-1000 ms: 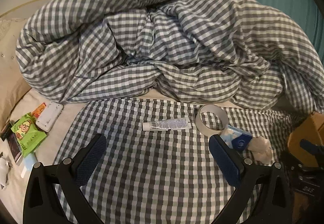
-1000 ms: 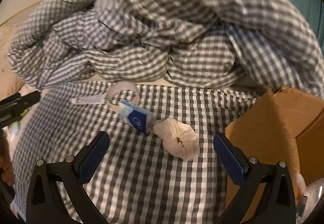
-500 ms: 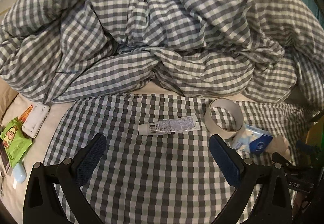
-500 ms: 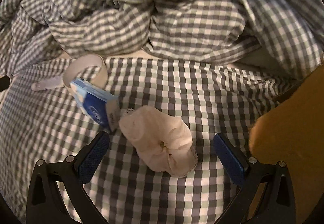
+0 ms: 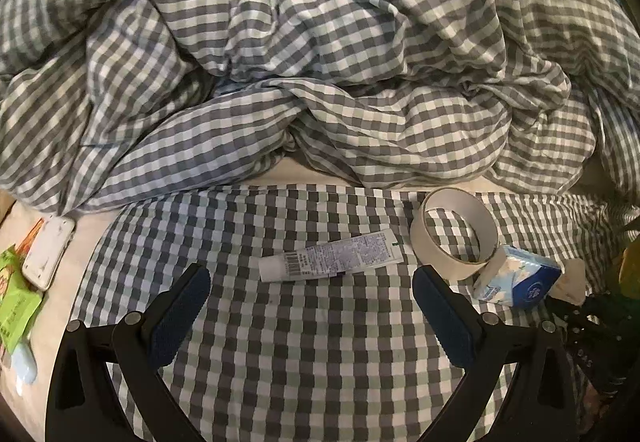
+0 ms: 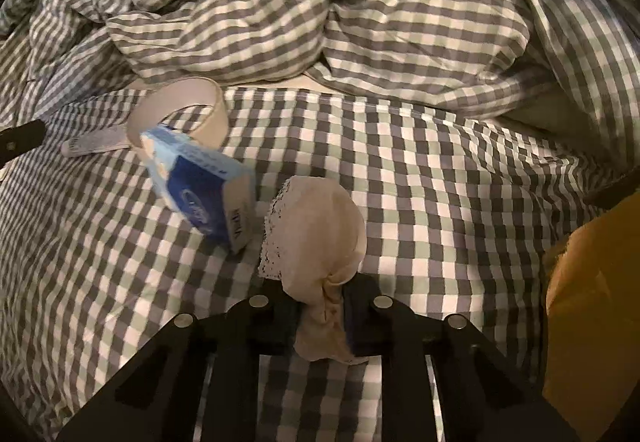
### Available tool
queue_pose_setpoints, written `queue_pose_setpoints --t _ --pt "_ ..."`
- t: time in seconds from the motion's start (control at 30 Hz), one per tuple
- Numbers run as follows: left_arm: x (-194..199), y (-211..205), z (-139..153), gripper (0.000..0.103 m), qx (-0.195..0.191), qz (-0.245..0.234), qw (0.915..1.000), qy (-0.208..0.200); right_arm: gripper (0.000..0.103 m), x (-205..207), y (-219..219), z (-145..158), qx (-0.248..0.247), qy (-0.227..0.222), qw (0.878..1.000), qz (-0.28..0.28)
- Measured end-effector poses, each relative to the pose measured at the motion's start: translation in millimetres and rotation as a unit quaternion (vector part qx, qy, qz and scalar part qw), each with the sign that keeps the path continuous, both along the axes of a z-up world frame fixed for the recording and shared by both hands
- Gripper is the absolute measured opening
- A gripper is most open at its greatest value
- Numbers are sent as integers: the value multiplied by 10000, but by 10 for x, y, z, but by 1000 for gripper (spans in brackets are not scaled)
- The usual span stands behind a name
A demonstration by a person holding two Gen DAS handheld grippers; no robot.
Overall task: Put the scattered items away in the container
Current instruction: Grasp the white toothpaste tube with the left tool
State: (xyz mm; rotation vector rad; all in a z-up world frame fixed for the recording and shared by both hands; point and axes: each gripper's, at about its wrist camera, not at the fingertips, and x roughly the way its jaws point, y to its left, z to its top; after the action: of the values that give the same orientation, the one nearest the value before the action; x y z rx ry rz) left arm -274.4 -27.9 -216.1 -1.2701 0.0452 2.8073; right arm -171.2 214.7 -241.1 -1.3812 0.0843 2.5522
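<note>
Covering the far half of the bed, a rumpled gingham duvet (image 5: 320, 54) lies heaped above a flat checked sheet (image 5: 304, 354). Cardboard box (image 6: 592, 306) stands at the right edge. Right gripper (image 6: 322, 312) is clamped tight on a cream lace-trimmed sock (image 6: 316, 230), near centre. Left gripper (image 5: 310, 316) hangs wide open, holding nothing. Blue tissue pack (image 6: 200, 190) lies just left of the sock, touching a tape roll (image 5: 456, 230). White tube (image 5: 332, 256) lies left of the roll, beyond the open jaws.
</note>
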Motion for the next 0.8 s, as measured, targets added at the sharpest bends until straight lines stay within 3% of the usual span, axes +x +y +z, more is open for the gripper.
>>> queue_pose_setpoints --t 0.2,0.37,0.5,0.67,0.8 --pt "-226 -13 -141 103 -313 -909 9951 -208 16 55 -44 62 -58 33 9999 110" --pt "-331 68 -280 103 -919 -1971 9755 -316 16 73 -115 145 -61 98 9998 174" --pt "-446 95 -307 103 -699 -2405 9669 -478 16 49 -138 186 -113 130 9997 200" --pt "-582 217 -361 102 -630 -3271 9399 -749 16 92 -187 244 -90 153 9995 266" --pt "-646 326 -412 93 -1074 -3821 9132 -925 16 183 -183 319 -93 203 9994 264"
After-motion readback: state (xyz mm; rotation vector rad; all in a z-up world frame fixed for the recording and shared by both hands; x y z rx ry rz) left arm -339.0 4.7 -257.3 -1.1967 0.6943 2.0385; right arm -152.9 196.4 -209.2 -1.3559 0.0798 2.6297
